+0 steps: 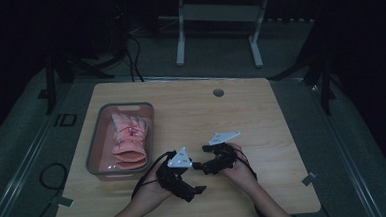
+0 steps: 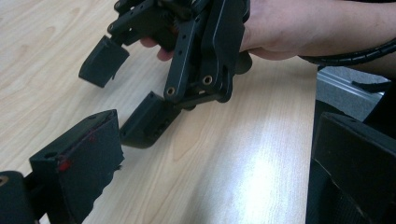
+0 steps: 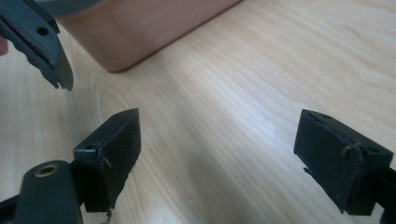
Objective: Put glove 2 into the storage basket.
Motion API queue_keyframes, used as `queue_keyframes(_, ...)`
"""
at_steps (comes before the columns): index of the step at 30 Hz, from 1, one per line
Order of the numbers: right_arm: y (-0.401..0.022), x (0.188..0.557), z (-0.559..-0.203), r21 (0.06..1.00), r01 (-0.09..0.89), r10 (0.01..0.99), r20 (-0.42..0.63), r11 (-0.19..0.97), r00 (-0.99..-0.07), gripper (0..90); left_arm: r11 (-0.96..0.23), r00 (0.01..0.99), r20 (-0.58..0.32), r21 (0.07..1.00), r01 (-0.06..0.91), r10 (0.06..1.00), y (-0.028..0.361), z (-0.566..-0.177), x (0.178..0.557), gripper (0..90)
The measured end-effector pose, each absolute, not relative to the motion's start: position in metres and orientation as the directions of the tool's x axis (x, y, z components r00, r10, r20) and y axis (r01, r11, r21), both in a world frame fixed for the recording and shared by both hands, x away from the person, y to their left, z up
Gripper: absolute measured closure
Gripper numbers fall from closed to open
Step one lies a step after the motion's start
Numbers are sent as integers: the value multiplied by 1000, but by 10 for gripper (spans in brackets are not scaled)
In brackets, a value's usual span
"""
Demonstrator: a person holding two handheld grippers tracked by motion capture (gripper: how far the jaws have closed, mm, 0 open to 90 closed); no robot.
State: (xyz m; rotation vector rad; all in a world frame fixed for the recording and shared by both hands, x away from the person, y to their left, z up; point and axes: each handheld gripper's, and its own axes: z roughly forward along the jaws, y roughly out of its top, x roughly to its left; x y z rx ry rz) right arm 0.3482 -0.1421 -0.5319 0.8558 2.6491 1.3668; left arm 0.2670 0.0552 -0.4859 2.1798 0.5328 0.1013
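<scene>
**Two hand-held grippers over wooden table, bin at left**

High view: wooden table (image 1: 261,120) w/ rounded corners and a round grommet (image 1: 218,92) near far edge. Grey bin (image 1: 94,143) toward left edge, holding pink folded cloth items (image 1: 128,141); print on them too small to read. Left gripper (image 1: 199,190) and right gripper (image 1: 199,157) near front edge, close to centre, pointed roughly at each other, apart. Grey three-cornered plate on each. Left hand (image 1: 152,188) and right hand (image 1: 239,168) entering from front edge. Cables trailing toward person. White frame legs (image 1: 179,44) on floor beyond far edge. Room dim; "ID"-like mark (image 1: 64,119) on floor strip left of table, reading uncertain.

Left gripper view: own jaws (image 2: 215,149) spread wide, nothing between, bare wood below; red flecks on left pad. Right gripper (image 2: 122,91) seen close ahead, jaws parted, empty, lower jaw just beside left gripper's pad. Right hand (image 2: 280,28) and corrugated cable at upper right; table's edge at right.

Right gripper view: own jaws (image 3: 217,154) wide apart, empty, above bare wood. Bin corner (image 3: 135,32) at top, pinkish wall seen low and close, a detail lost from above. One jaw of left gripper (image 3: 44,46) at upper left.

No brand or legible label anywhere.
</scene>
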Motion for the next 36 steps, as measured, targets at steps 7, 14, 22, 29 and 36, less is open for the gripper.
queue_keyframes(7, -147, 342, -543, 757, 459, 503, 201, 464, -840, 148, -544, 919, -113, 776, 319, 378, 47, -504, 266, 18)
queue_keyframes(14, -153, 337, -549, 746, 462, 501, 200, 480, -842, 146, -545, 924, -127, 776, 319, 360, 43, -520, 267, 18)
queue_keyframes(22, -165, 329, -555, 748, 445, 511, 165, 493, -844, 144, -548, 948, -98, 796, 258, 304, 41, -534, 267, 18)
queue_keyframes(29, -171, 322, -558, 751, 415, 521, 110, 514, -846, 142, -557, 957, -92, 796, 236, 275, 41, -540, 263, 18)
queue_keyframes(36, -174, 321, -557, 768, 408, 525, 111, 494, -844, 141, -547, 950, -106, 796, 258, 293, 45, -544, 261, 18)
